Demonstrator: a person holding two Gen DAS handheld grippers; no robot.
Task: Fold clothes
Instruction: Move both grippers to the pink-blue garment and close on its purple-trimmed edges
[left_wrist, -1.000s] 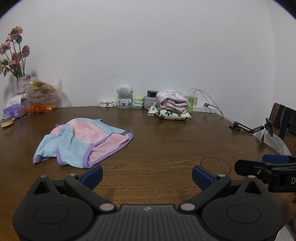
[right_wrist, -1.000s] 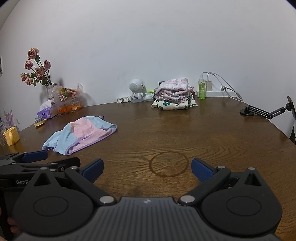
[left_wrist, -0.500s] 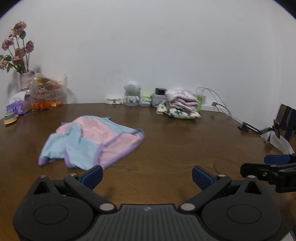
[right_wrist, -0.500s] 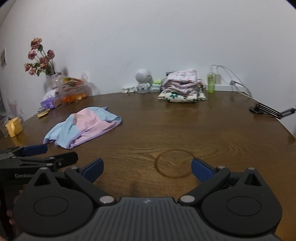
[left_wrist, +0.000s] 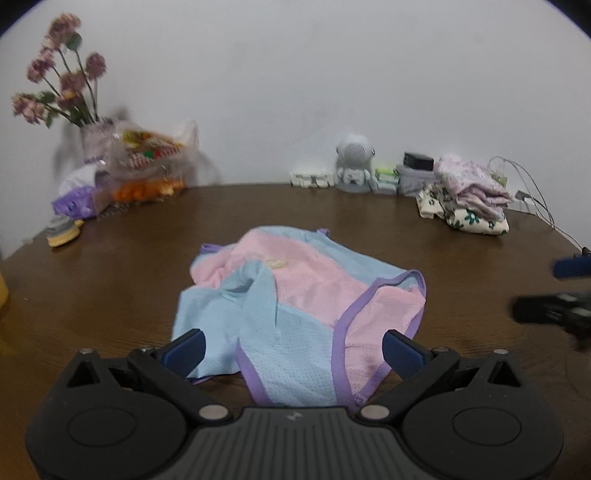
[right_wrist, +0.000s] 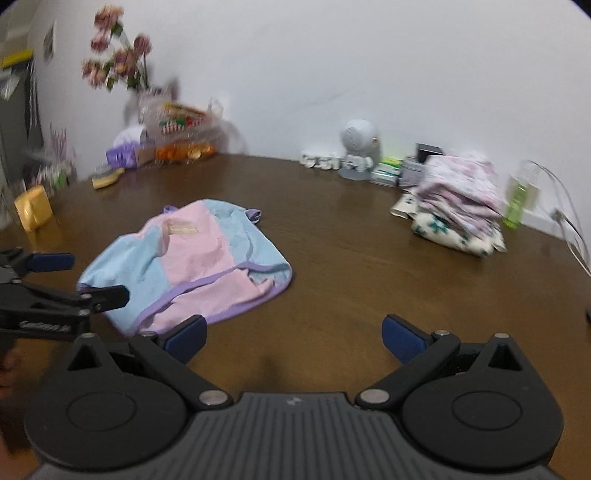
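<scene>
A small pink and light-blue garment (left_wrist: 295, 295) with purple trim lies crumpled and unfolded on a dark brown wooden tabletop (left_wrist: 461, 280), one blue flap bunched across its middle. It sits directly ahead of the left gripper (left_wrist: 293, 349), whose blue-padded fingers (left_wrist: 183, 350) are spread wide and empty, the near hem of the cloth lying between them but not gripped. The right gripper (right_wrist: 293, 334) is just to the right of the garment, over bare wood; its fingers (right_wrist: 402, 338) are also spread apart and hold nothing. From the right wrist view the garment (right_wrist: 192, 266) lies ahead and to the left, with the left gripper crossing its near left corner. Near the back of the tabletop, by the white wall, rests a neat pile of folded clothes (left_wrist: 467, 195) in floral prints, which suggests part of the job is already done. This garment appears to be the piece in hand: no fold has been made in it, and it seems it needs flattening first, then folding. Also along the wall stand a small grey robot figure (left_wrist: 352, 162), a vase of dried pink flowers (left_wrist: 62, 88), and a clear bag of snacks (left_wrist: 147, 158).
</scene>
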